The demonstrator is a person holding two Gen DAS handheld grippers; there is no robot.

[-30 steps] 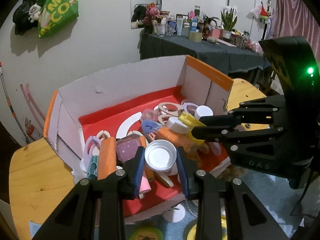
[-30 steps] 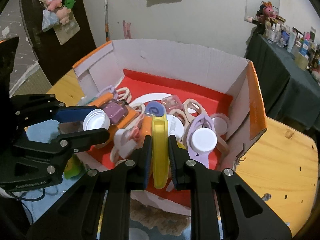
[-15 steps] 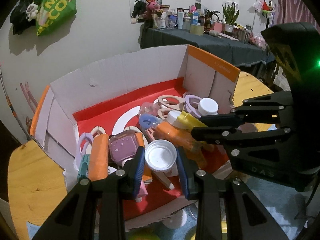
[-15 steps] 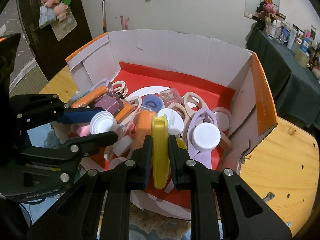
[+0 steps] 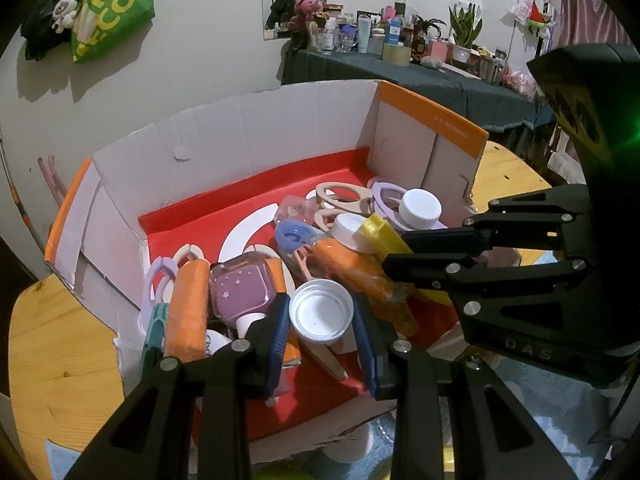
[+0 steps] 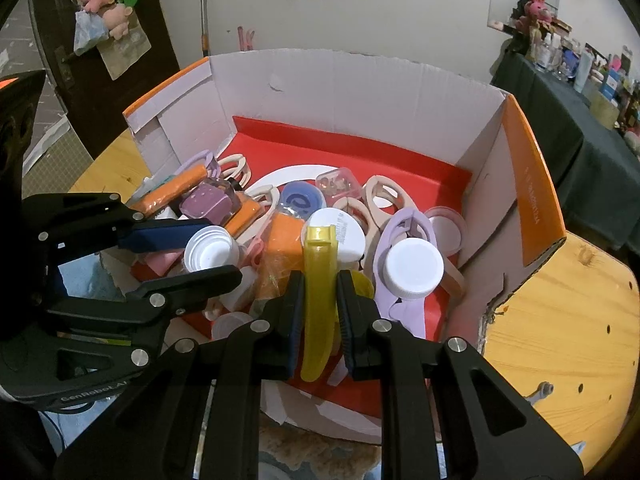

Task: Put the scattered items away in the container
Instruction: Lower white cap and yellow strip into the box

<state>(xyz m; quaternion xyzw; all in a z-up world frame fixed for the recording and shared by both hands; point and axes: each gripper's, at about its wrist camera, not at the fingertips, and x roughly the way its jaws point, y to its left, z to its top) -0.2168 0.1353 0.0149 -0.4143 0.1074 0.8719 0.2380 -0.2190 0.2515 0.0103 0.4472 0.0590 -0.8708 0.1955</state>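
You are holding both grippers over the near edge of the cardboard box [image 6: 360, 92], which is sitting on the wooden worktop [image 6: 568, 320] with its red floor already crowded with collected bits. Your left gripper [image 5: 320, 316] is clamping its jaws on a white cap [image 5: 321, 312], open side facing the camera, and the blue pads [image 5: 280, 330] are pressing against its rim on both sides; the cap is hanging above the pile near the front of the box, not yet lying among the other things. Your right gripper [image 6: 318, 300] is gripping a yellow clip [image 6: 318, 280] with its jaws closed tight on it, the clip standing lengthwise between the fingers and reaching out past their tips over the heap. Below and around them, inside the box, an orange tube [image 5: 188, 312] is lying along the left side next to a purple case with stars [image 5: 240, 288], a blue lid [image 6: 302, 200] is resting near the middle, and a white jar lid [image 6: 414, 268] is sitting on a lilac ring-shaped piece [image 6: 408, 224] toward the right wall. Several beige oval rings [image 6: 384, 196] are lying farther back on the red floor. The two grippers are close together, side by side, both tilting down into the box
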